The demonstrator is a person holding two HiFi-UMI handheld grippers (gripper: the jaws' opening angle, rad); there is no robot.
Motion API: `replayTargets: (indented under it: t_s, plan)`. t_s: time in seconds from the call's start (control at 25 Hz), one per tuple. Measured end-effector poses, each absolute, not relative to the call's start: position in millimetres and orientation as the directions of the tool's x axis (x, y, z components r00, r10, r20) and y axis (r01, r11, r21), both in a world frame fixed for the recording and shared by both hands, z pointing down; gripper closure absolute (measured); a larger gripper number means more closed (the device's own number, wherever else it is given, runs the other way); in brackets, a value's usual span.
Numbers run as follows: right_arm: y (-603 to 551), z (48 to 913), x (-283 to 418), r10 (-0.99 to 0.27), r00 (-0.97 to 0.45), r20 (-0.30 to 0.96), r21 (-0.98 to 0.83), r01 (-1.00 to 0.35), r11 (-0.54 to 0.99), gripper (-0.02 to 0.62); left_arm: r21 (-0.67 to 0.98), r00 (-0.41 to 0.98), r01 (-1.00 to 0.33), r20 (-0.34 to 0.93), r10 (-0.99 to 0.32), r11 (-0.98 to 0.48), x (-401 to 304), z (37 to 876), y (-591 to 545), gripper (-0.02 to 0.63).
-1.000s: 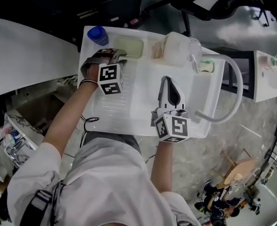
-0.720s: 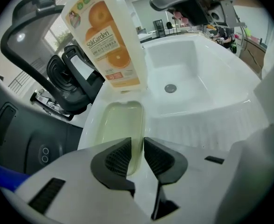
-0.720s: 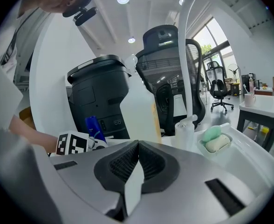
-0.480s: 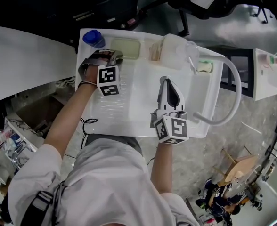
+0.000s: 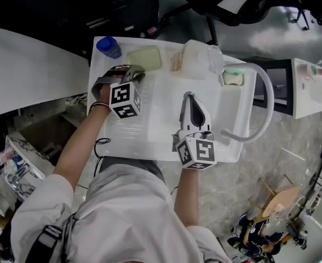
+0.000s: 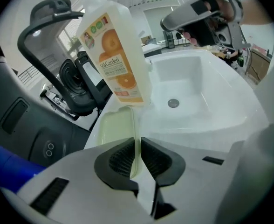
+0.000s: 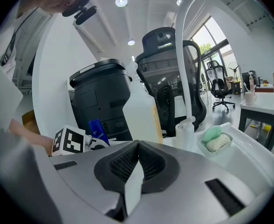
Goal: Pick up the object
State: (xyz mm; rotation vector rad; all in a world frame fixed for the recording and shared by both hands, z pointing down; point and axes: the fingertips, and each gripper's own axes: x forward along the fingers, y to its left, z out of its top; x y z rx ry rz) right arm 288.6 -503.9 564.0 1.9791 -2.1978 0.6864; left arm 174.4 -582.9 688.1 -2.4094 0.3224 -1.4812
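Note:
A pale yellow-green pad [image 5: 144,57] lies on the back ledge of the white sink unit [image 5: 150,141]. My left gripper [image 5: 129,73] is just in front of the pad, jaws shut with nothing between them. In the left gripper view the pad [image 6: 114,125] lies just beyond the left gripper [image 6: 138,141], with an orange-labelled white jug [image 6: 116,55] standing behind it. My right gripper [image 5: 189,96] hovers over the basin, shut and empty. Past the right gripper [image 7: 138,146], its view shows the jug [image 7: 139,108].
A blue-capped bottle [image 5: 107,46] stands at the back left corner. The white jug [image 5: 196,59] is at the back middle, and beside it a soap dish [image 5: 232,78]. A white faucet [image 5: 262,100] arches over the right side. The basin drain [image 6: 173,103] lies to the right of the pad.
My left gripper has drawn back slightly from the pad. The right gripper has hardly moved. Both stay shut.

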Motion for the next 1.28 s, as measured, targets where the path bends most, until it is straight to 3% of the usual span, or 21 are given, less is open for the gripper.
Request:
replayTargets:
  t_s: [0.56,1.28]
  plan:
    - [-453,517,279,-0.943,-0.201,0.265,-0.255,-0.958,0.132,0.588,-0.342,0.558,-0.358,0.668,-0.493,-0.869,160,590,-528,0.551]
    - [-396,428,272,-0.963,-0.238,0.128,-0.149,-0.964,0.218,0.589,-0.342,0.569,-0.634,0.402,-0.718,-0.694,101,457,-455,0.551]
